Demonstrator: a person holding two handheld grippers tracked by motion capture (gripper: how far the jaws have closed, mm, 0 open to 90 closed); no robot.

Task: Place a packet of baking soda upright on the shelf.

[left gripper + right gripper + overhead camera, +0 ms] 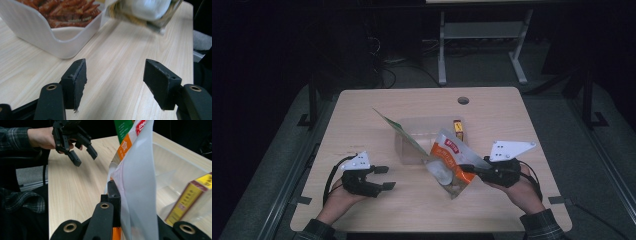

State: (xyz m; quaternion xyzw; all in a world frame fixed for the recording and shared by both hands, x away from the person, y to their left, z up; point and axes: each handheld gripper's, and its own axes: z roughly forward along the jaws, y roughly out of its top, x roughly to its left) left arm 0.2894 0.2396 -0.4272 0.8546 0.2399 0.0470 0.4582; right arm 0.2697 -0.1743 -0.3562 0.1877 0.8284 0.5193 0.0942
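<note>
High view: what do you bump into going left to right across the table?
Left gripper → clear tub → snack bag → right gripper, then the hand holding it.

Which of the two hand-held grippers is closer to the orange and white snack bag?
Right. The right gripper is shut on the orange and white snack bag, holding it beside the clear plastic bin. The left gripper hangs open, apart from the bag, over bare table.

Two snack bags (451, 162) (one green (404, 136)), one clear tub (424, 127), one yellow box (458, 129).
</note>
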